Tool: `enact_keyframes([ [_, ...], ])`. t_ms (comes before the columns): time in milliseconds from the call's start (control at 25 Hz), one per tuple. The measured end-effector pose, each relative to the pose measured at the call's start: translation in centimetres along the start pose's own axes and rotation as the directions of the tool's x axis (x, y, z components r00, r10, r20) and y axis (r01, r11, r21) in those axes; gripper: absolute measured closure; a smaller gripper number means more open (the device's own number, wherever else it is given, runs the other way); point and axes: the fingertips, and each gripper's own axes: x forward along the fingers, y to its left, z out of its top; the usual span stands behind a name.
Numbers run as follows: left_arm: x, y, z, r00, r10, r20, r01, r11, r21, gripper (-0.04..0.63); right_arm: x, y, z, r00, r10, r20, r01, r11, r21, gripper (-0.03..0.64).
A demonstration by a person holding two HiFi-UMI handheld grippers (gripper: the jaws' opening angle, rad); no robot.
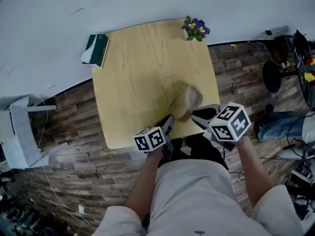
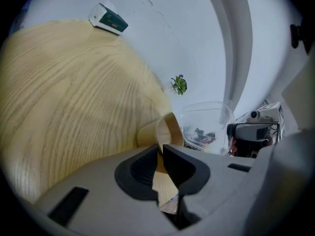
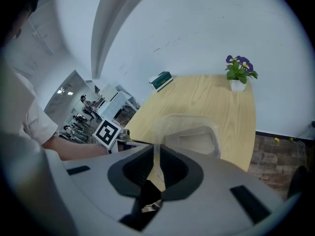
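Note:
A tan paper bowl [image 1: 186,101] lies tipped on its side near the front edge of the light wooden table [image 1: 142,77]. My left gripper [image 1: 171,120] is shut on the bowl's rim [image 2: 167,129], which shows between its dark pads [image 2: 179,163]. A clear plastic lid [image 3: 189,134] hangs right beside the bowl's open mouth, with my right gripper [image 3: 157,154] shut on its near edge. In the left gripper view the lid [image 2: 206,122] sits just right of the bowl. In the head view the right gripper [image 1: 198,114] is close to the bowl's right side.
A green and white box [image 1: 96,49] rests at the table's far left corner, and a small pot of purple flowers [image 1: 195,28] at the far right corner. A white chair [image 1: 19,136] stands to the left. Another person's legs [image 1: 283,124] and cables lie on the floor at right.

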Motion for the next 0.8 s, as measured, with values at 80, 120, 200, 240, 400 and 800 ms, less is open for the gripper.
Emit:
enact_keyframes([
  [80,0.0,0.1,0.2,1.0,0.003,0.003,-0.003,1.0,0.0,0.56,-0.4,-0.7,0.2,0.999,-0.041,-0.006,0.041,0.999,-0.003,0.573],
  [120,0.0,0.2,0.2,1.0,0.003,0.004,-0.003,1.0,0.001,0.56,-0.6,-1.1,0.2,0.998,-0.061,-0.011,0.061,0.998,-0.004,0.574],
  [200,-0.1,0.1,0.2,1.0,0.003,0.003,-0.003,1.0,0.007,0.56,-1.0,-1.6,0.2,0.997,-0.077,-0.006,0.077,0.997,-0.002,0.574],
  [240,-0.1,0.1,0.2,1.0,0.004,0.002,-0.004,1.0,0.012,0.56,-1.2,-1.7,0.3,0.997,-0.08,0.001,0.08,0.997,0.001,0.574],
  [400,-0.1,0.0,0.4,1.0,0.003,0.009,-0.004,1.0,0.024,0.56,-2.0,-2.1,0.6,0.994,-0.101,0.036,0.101,0.995,0.005,0.574],
  [800,0.0,-0.1,0.4,1.0,-0.011,-0.005,0.011,0.999,0.035,0.56,-3.3,-1.5,0.9,0.981,-0.146,0.125,0.147,0.989,-0.001,0.574],
])
